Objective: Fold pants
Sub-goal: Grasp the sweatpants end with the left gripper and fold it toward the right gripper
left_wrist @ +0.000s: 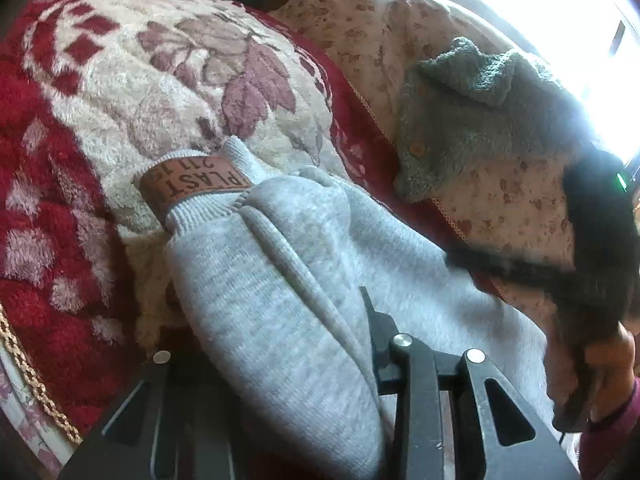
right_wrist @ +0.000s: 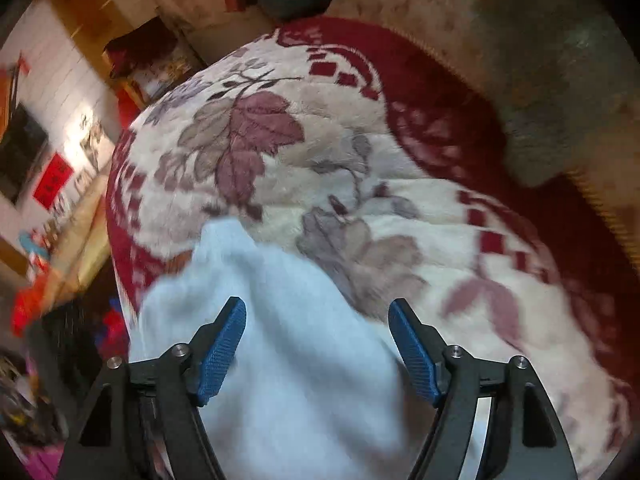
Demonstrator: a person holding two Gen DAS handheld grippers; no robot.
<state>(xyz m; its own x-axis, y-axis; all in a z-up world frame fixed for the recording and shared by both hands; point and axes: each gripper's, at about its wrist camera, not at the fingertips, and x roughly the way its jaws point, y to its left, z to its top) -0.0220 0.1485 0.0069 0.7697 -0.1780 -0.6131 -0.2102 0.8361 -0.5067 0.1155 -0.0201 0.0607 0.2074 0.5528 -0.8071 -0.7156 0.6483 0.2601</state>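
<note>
The grey sweatpants lie bunched on a red and cream floral blanket, filling the lower centre of the left wrist view. Their ribbed waistband points toward the upper left of the frame and carries a brown leather-look patch with printed lettering, seen upside down. In the right wrist view the same garment appears pale and blurred in the lower centre, resting on the blanket.

The left gripper sits at the bottom of its frame with grey fabric heaped between and over its black fingers; the left finger is covered by cloth, so whether they are clamped on the sweatpants cannot be told.

The right gripper hovers over the garment with its blue-padded fingers spread wide apart, holding nothing. The same gripper shows as a dark, blurred shape at the right edge of the left wrist view, held in the person's hand.

Beyond the blanket, in the upper right of the left wrist view, a grey-green fuzzy garment with a button lies on a cream spotted bedcover. Strong window glare whitens the upper right corner.
</note>
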